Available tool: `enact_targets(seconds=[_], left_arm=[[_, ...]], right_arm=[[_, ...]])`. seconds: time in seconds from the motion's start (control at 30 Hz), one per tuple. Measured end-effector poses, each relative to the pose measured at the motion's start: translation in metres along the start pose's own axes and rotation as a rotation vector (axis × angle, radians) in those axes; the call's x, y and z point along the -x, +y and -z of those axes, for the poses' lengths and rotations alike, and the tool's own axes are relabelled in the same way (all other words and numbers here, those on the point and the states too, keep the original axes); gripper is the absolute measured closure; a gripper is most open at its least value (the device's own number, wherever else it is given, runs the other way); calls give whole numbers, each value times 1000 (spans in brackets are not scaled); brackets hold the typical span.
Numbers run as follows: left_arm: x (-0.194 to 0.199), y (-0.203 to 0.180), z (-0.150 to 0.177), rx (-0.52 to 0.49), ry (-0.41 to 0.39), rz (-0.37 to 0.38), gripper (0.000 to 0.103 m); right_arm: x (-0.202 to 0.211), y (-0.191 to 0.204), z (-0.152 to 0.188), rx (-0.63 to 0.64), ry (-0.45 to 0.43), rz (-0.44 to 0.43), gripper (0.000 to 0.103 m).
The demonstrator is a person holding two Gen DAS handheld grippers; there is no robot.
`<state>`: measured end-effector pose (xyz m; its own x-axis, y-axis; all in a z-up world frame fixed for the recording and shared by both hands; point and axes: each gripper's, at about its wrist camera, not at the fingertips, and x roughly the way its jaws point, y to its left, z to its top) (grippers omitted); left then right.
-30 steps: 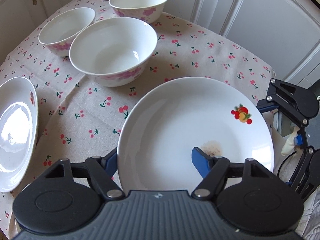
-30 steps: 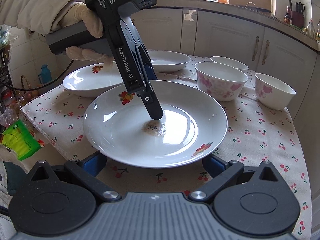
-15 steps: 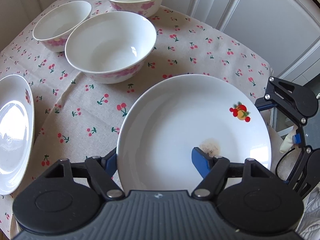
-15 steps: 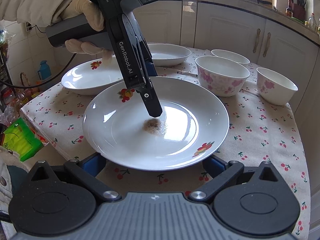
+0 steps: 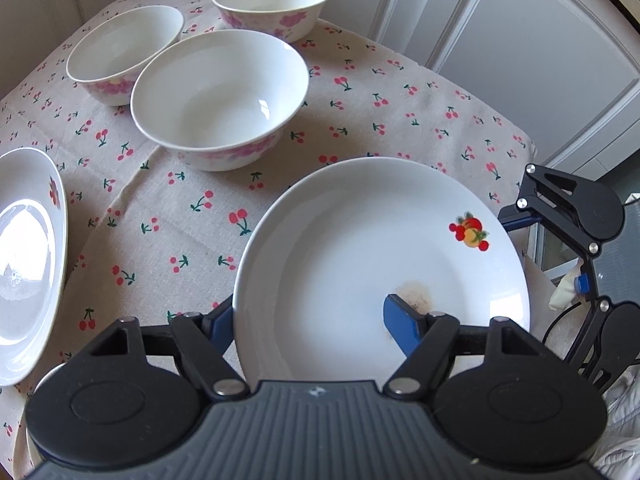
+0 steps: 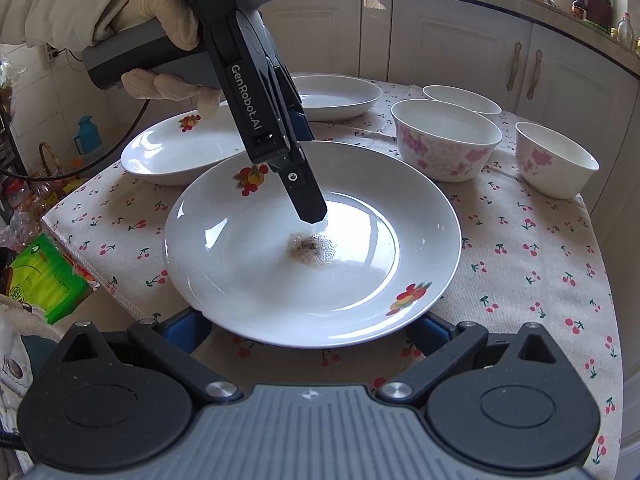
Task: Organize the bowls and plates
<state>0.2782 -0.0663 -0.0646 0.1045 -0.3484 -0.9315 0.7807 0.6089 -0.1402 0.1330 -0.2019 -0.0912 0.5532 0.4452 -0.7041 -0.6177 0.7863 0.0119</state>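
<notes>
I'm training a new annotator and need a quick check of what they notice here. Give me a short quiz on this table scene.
1. How many bowls stand on the cherry tablecloth?
2. True or false: the plate gripped at its rim by the left claw is spotless.
3. The right claw is: A) shut on a bowl; B) open, its fingers low by the plate's near edge; C) carrying a second plate.

Key: 1) Three. 2) False: a brown stain sits in its middle. 3) B.
</notes>
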Motion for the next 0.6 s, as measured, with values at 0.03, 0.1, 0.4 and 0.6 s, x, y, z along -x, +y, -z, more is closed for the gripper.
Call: enact_targets(seconds=[0.03,0.1,0.4,0.6], left_arm=[[1,0,0,3,-3,2,29],[2,-1,1,0,-10,3,29],[9,0,3,4,-28,1,29],[21,1,3,15,-58,-4,29]], right_arm=[[0,0,0,2,2,1,0],[1,1,0,6,4,5,0],[8,0,-6,10,0,-2,0],[12,-1,-13,15,-7,-7,0]])
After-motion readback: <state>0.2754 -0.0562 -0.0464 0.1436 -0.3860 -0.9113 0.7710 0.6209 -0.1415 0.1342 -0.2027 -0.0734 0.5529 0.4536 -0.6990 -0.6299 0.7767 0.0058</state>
